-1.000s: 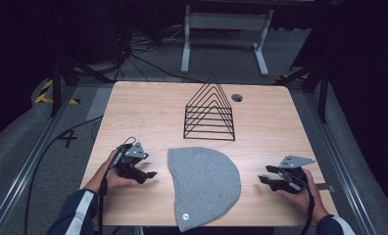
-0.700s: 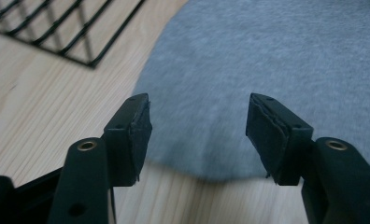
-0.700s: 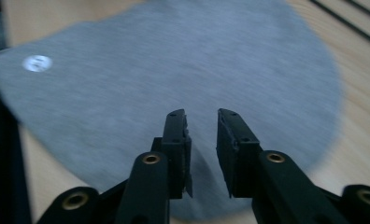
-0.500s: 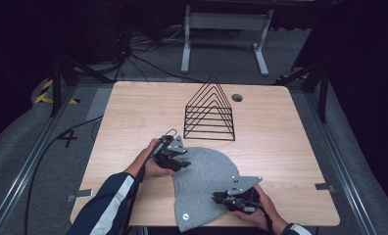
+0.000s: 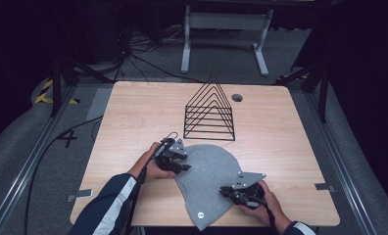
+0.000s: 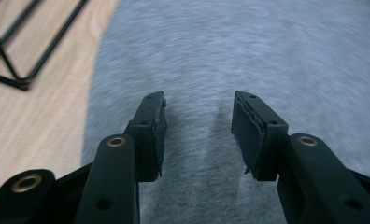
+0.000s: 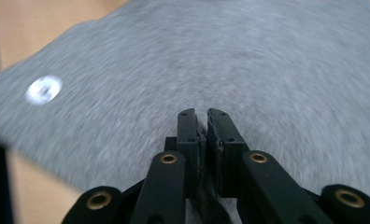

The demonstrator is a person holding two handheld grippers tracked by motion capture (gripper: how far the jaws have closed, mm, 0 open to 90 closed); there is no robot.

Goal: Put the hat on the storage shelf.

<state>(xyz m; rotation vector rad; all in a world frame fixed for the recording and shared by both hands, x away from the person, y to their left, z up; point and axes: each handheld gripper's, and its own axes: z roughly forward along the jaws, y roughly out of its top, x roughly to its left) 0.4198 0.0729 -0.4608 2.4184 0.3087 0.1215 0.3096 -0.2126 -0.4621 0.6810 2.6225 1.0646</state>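
A grey knit hat (image 5: 209,171) lies flat on the wooden table (image 5: 133,112), near the front edge, with a small round white tag (image 5: 200,214) at its near end. My left gripper (image 5: 181,164) hovers over the hat's left edge. In the left gripper view it (image 6: 199,100) is open, with only grey fabric (image 6: 248,46) beneath the gap. My right gripper (image 5: 225,192) rests on the hat's right edge. In the right gripper view its jaws (image 7: 202,114) are pressed together on the fabric (image 7: 248,56), and the tag (image 7: 43,89) lies to the left.
A black wire rack (image 5: 209,115) of triangular dividers stands just behind the hat, close to my left gripper, and its base (image 6: 15,56) appears in the left gripper view. A cable hole (image 5: 237,97) sits behind it. Bare wood spreads left and right.
Both grippers came in from the table's sides onto the hat. The left one now sits at its left edge, the right one at its right edge with its jaws closed.
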